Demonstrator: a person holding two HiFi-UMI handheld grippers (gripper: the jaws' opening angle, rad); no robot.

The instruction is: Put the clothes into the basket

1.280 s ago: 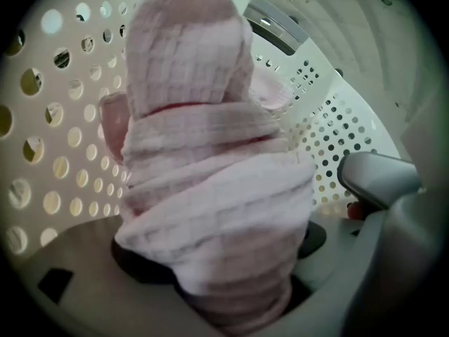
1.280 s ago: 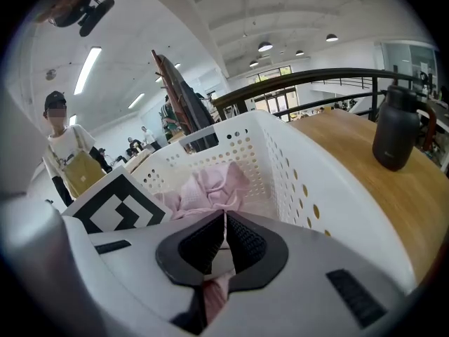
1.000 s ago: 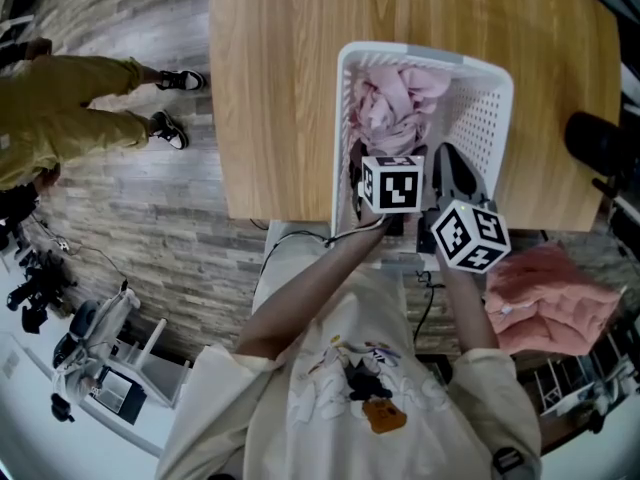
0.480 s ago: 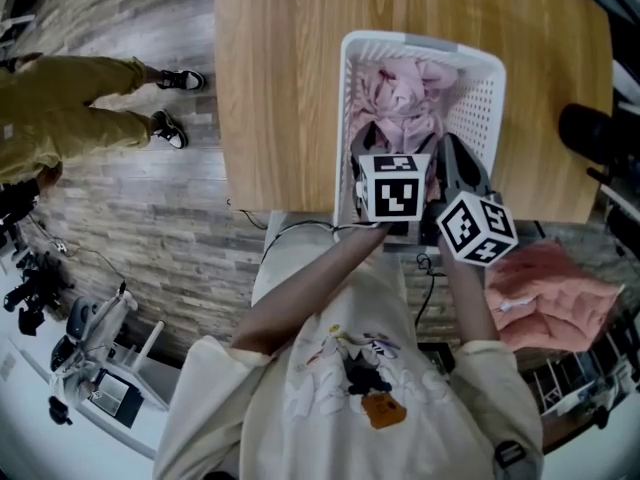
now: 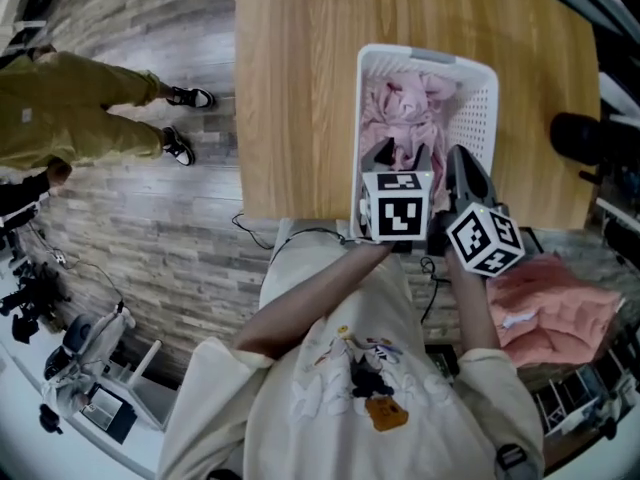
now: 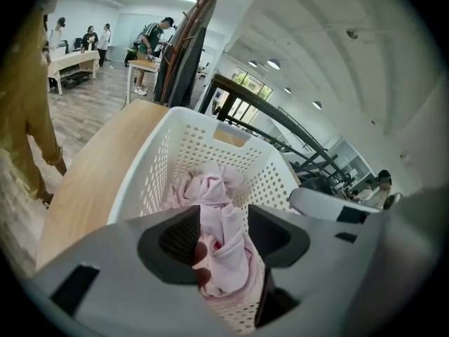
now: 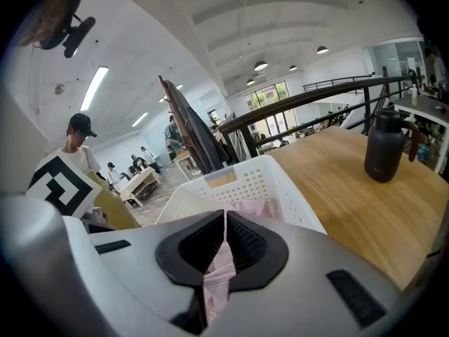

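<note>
A white perforated basket (image 5: 427, 60) stands on the wooden table (image 5: 300, 88), with a heap of pale pink clothes (image 5: 400, 113) inside it. My left gripper (image 5: 400, 154) hangs over the basket's near end. Its jaws have just been closing and stand half apart. In the left gripper view (image 6: 224, 223) the pink clothes (image 6: 210, 192) show through the gap, lying below it, not pinched. My right gripper (image 5: 458, 158) is beside it over the near right corner. In the right gripper view (image 7: 224, 220) its pads are shut on a thin fold of pink cloth (image 7: 217, 279).
More folded pink clothes (image 5: 545, 303) lie off the table at my lower right. A black flask (image 7: 386, 146) stands on the table right of the basket. A person in yellow trousers (image 5: 80, 108) stands on the floor to the left. Cables hang at the table's near edge.
Both grippers have lifted a little above the basket's near end. The pink heap stays in the basket.
</note>
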